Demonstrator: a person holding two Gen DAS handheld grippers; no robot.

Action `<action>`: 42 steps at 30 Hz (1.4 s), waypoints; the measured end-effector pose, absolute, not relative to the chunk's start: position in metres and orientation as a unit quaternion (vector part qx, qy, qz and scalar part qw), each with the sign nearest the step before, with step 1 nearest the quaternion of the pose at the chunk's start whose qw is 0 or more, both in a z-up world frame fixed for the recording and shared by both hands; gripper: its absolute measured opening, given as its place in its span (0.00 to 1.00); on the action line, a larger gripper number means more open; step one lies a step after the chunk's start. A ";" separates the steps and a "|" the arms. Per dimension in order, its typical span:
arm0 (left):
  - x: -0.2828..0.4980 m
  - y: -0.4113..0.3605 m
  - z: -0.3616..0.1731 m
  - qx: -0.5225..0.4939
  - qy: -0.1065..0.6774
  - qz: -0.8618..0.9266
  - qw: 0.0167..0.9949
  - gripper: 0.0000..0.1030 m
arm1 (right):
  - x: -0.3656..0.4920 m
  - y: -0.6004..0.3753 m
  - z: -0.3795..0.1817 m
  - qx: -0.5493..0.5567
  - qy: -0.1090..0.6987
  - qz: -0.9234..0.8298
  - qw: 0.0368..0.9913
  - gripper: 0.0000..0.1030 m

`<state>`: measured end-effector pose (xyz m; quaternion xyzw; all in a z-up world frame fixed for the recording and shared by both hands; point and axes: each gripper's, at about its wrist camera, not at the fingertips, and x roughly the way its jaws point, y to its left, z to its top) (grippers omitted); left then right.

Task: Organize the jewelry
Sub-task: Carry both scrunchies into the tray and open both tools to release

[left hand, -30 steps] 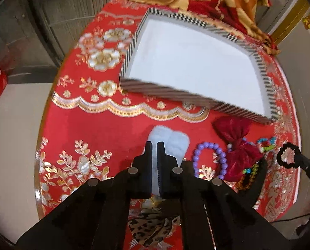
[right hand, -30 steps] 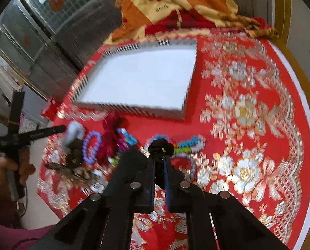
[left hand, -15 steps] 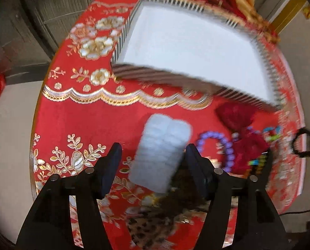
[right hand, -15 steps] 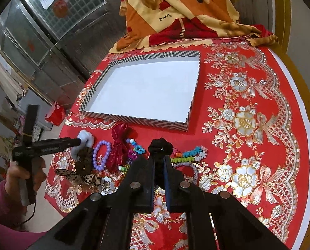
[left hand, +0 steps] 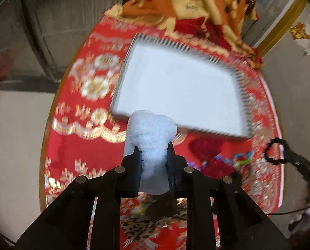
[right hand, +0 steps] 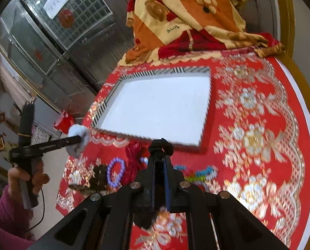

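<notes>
Red cloth [right hand: 248,187] woven with gold and white flowers covered the round table in both wrist views. At centre frame lay a shallow rectangular tray [right hand: 104,106] with a smooth white floor and black-and-white striped walls. In the left wrist view, the left gripper [left hand: 153,156] sat low at centre, its jaws clamped on a fluffy white hair tie [left hand: 151,137], a soft plush bundle bulging above the fingertips and overlapping the tray's near edge in the picture. In the right wrist view, the right gripper [right hand: 160,162] was pinched shut on a black scrunchie [right hand: 161,144], a small crinkled ring standing above the tips, seen against the tray's near wall. Below the tray in that view, on the cloth, lay a purple bead bracelet [right hand: 115,171], a dark red satin bow [right hand: 134,158], a strand of bright mixed beads [right hand: 205,171] and a leopard-print fabric piece [left hand: 146,227], all somewhat blurred. At top, a crumpled orange, cream and red blanket [right hand: 188,20] draped over the table's far edge.
</notes>
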<state>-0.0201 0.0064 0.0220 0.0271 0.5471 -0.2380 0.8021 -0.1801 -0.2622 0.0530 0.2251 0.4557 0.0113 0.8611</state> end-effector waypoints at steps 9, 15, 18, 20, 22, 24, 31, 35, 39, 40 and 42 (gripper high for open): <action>0.011 -0.081 0.025 0.054 0.545 -0.256 0.797 0.19 | -0.103 -0.271 0.027 0.236 0.472 0.020 0.849 0.07; 0.032 -0.125 -0.008 0.073 0.570 -0.242 0.782 0.19 | -0.070 -0.283 -0.014 0.281 0.505 0.030 0.815 0.07; 0.036 -0.140 -0.022 0.086 0.581 -0.240 0.773 0.19 | -0.066 -0.290 -0.029 0.281 0.522 0.015 0.806 0.07; 0.035 -0.149 -0.029 0.095 0.586 -0.243 0.767 0.19 | -0.064 -0.295 -0.036 0.275 0.533 -0.006 0.800 0.07; 0.036 -0.157 -0.036 0.100 0.591 -0.243 0.763 0.19 | -0.063 -0.300 -0.040 0.260 0.538 -0.022 0.801 0.07; 0.037 -0.162 -0.043 0.100 0.597 -0.242 0.758 0.20 | -0.061 -0.303 -0.042 0.248 0.541 -0.031 0.803 0.07; 0.037 -0.169 -0.055 0.091 0.605 -0.248 0.751 0.26 | -0.070 -0.303 -0.032 0.196 0.525 -0.039 0.827 0.41; 0.040 -0.165 -0.056 0.076 0.609 -0.245 0.751 0.37 | -0.082 -0.304 -0.023 0.200 0.514 -0.043 0.833 0.41; 0.042 -0.156 -0.050 0.054 0.610 -0.244 0.752 0.50 | -0.094 -0.306 -0.014 0.218 0.502 -0.040 0.836 0.41; 0.041 -0.154 -0.049 0.052 0.609 -0.244 0.753 0.51 | -0.096 -0.306 -0.012 0.217 0.501 -0.042 0.837 0.41; 0.038 -0.152 -0.041 0.057 0.600 -0.243 0.760 0.52 | -0.099 -0.307 -0.010 0.218 0.499 -0.047 0.837 0.41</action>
